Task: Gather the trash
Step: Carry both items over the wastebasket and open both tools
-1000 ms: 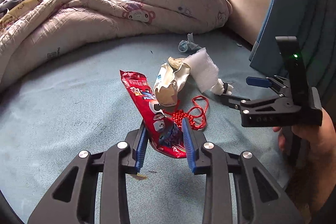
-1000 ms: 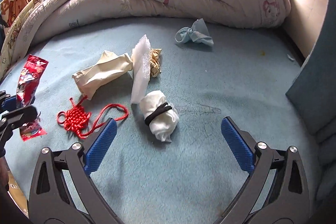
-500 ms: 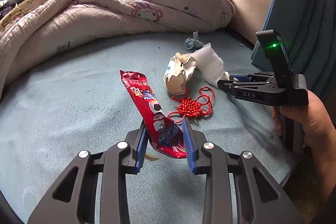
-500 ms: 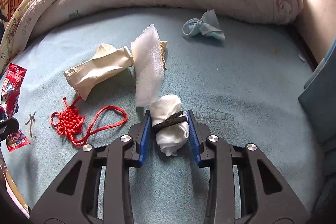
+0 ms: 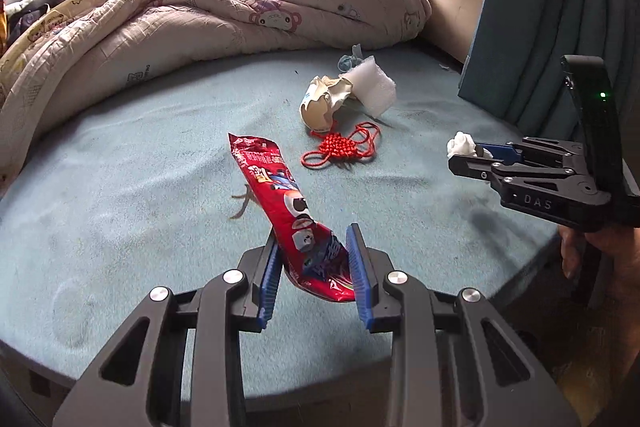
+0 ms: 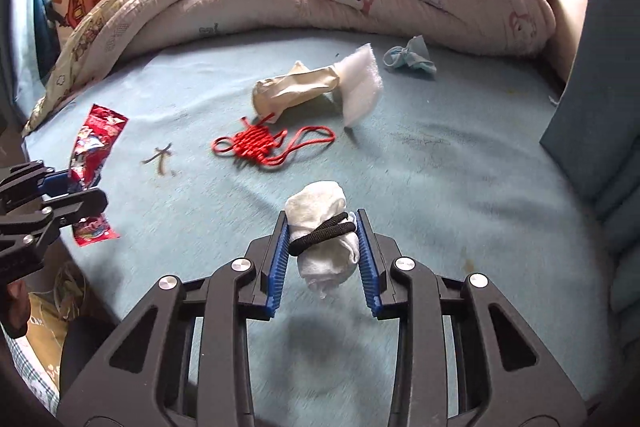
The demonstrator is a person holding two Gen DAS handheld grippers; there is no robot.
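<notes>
Left wrist: blue bedsheet point(image 5: 120, 187); left tongs point(image 5: 314, 269) clamp wrapper point(image 5: 288, 211); right tongs point(image 6: 324, 251) clamp wad point(image 6: 324, 227).

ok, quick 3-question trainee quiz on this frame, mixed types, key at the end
1. True or false: the left gripper is shut on the red wrapper.
2. What does the right gripper hold? A) red knot B) white wad with a black band C) blue mask
3. Fill in: the red knot lies on the blue ____.

Key: 1 true; 2 B, the white wad; 3 sheet.
</notes>
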